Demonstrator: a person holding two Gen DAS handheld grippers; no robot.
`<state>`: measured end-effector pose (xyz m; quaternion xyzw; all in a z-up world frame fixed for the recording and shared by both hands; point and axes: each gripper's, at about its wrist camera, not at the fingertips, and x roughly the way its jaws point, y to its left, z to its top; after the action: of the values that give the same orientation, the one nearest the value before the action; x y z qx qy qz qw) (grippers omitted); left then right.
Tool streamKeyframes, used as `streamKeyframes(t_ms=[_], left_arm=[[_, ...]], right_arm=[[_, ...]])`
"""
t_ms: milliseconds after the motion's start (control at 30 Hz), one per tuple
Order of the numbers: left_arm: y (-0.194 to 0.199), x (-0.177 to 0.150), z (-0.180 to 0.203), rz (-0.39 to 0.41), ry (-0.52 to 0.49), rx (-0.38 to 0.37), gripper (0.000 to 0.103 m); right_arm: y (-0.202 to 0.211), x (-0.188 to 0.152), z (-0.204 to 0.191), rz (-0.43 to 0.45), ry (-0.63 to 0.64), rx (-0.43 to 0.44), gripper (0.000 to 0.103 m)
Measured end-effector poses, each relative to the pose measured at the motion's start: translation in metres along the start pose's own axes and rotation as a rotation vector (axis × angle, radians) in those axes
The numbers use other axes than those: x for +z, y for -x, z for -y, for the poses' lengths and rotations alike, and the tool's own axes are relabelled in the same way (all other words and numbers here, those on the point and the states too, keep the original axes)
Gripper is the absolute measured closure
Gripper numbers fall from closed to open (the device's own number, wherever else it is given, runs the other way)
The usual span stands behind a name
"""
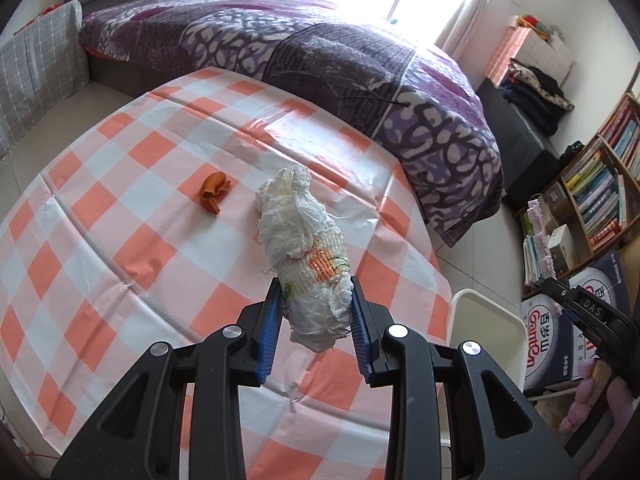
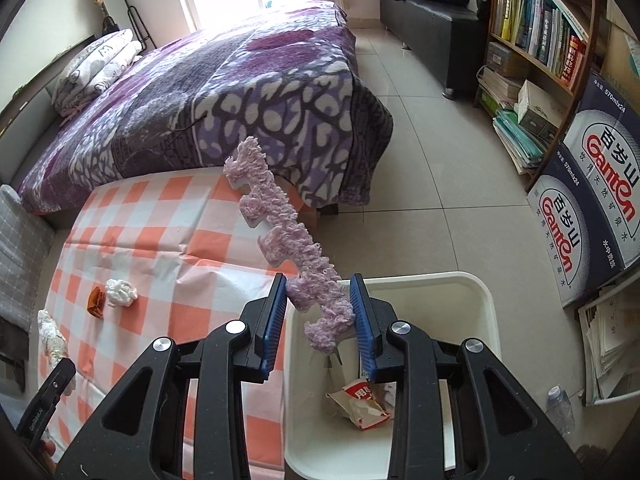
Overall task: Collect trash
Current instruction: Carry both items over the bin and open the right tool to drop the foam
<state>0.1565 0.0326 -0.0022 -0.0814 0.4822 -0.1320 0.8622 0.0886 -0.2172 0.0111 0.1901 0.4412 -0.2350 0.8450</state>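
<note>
My left gripper (image 1: 316, 304) is shut on a long wad of crumpled white paper (image 1: 308, 248) with an orange print, held over the orange-checked tablecloth (image 1: 120, 208). An orange peel (image 1: 215, 193) lies on the cloth beyond it. My right gripper (image 2: 320, 308) is shut on a pink fuzzy strip (image 2: 280, 216) that sticks up and away, above the near corner of the white bin (image 2: 476, 280). A red-and-white torn carton (image 2: 362, 404) lies inside the bin. The right wrist view also shows the orange peel (image 2: 96, 300) beside a white tissue ball (image 2: 120, 293) on the cloth.
The bin stands on the tiled floor against the table's right edge. A bed with a purple blanket (image 2: 240, 92) runs behind the table. A bookshelf (image 2: 536, 32), stacked water cartons (image 2: 592, 184) and a plastic bottle (image 2: 560, 404) line the right side.
</note>
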Motion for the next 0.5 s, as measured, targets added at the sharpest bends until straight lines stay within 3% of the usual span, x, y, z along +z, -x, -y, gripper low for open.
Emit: streamKeyframes(t_ms=[333,500], left_arm=[[-0.02,-0.015,0.057,-0.048,-0.091,-0.06,0.071],[-0.027,-0.026,0.085,-0.071,-0.131,-0.105,0.071]], right_arm=[[0.002,0.002,0.037,-0.022,-0.007,-0.019,0.068],[0.009,0.006,0.058,0.003,-0.052,-0.021,0.053]])
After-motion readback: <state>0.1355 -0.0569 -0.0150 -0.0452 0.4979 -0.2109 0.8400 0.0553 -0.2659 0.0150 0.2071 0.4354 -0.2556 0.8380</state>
